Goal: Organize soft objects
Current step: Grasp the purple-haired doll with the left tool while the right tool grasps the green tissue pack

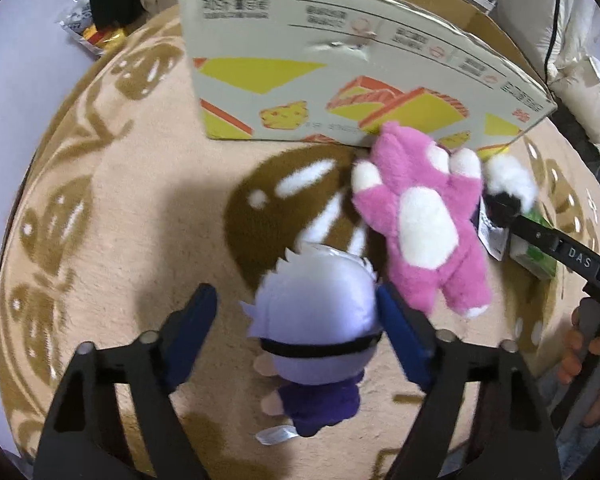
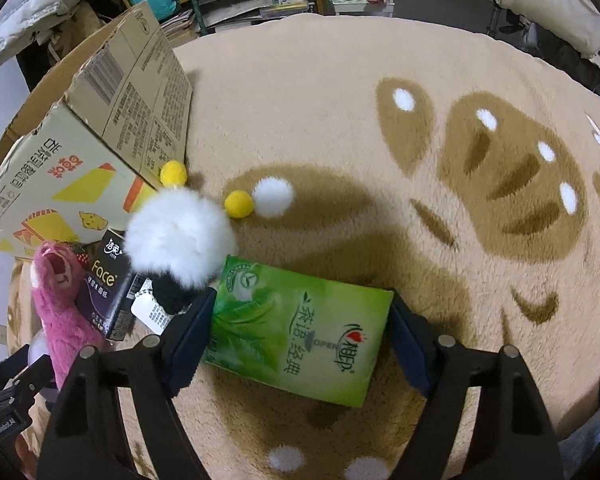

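Observation:
A small doll (image 1: 316, 332) with lavender hair, a black band and a purple body lies on the beige rug (image 1: 140, 200). My left gripper (image 1: 300, 312) stands over its head. The right pad touches the hair, while a strip of rug shows between the head and the left pad. In the right wrist view a green tissue pack (image 2: 300, 332) lies between the blue pads of my right gripper (image 2: 304, 312), and both pads touch its edges. A pink bear plush (image 1: 424, 216) and a white fluffy plush (image 2: 180, 236) with a black part lie by the open cardboard box (image 1: 340, 80).
A dark tissue pack (image 2: 108, 292) lies between the pink bear and the white plush. Two yellow pompoms (image 2: 239, 203) and a white pompom (image 2: 273, 196) sit on the rug near the box flap. Snack packets (image 1: 100, 36) lie off the rug. Shelves and bedding stand behind.

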`<state>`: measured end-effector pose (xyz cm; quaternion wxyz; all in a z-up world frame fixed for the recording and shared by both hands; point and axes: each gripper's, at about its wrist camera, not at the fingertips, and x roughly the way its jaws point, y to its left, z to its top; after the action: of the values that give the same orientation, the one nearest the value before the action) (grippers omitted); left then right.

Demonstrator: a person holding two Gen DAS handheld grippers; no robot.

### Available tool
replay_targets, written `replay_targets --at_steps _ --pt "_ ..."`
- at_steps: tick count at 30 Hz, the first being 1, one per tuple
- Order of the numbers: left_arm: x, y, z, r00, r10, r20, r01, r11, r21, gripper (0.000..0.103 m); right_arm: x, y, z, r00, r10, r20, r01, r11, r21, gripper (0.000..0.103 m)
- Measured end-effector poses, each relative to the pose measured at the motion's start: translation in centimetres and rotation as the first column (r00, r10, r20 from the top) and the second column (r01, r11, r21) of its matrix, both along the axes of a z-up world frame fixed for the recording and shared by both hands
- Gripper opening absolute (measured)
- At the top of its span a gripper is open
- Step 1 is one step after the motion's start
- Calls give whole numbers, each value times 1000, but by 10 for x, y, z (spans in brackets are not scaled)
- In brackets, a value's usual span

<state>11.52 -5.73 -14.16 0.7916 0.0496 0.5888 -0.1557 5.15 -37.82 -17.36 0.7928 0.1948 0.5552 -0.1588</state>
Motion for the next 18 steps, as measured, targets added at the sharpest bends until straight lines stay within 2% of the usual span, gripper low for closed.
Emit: replay_targets --at_steps 5,12,15,18 --pt "-4 -7 -2 1000 -6 -4 6 1000 -30 56 0 5 0 1000 3 3 -3 1000 -2 85" --pt "-13 -17 5 998 -23 56 22 1000 15 52 -5 10 13 999 23 49 -24 1000 2 84" --pt "-22 -18 14 995 -18 103 12 999 50 51 -8 12 24 995 26 96 -27 1000 4 84" --pt "-29 -19 25 986 -25 163 11 996 87 52 -14 17 41 987 35 158 -30 999 -36 84"
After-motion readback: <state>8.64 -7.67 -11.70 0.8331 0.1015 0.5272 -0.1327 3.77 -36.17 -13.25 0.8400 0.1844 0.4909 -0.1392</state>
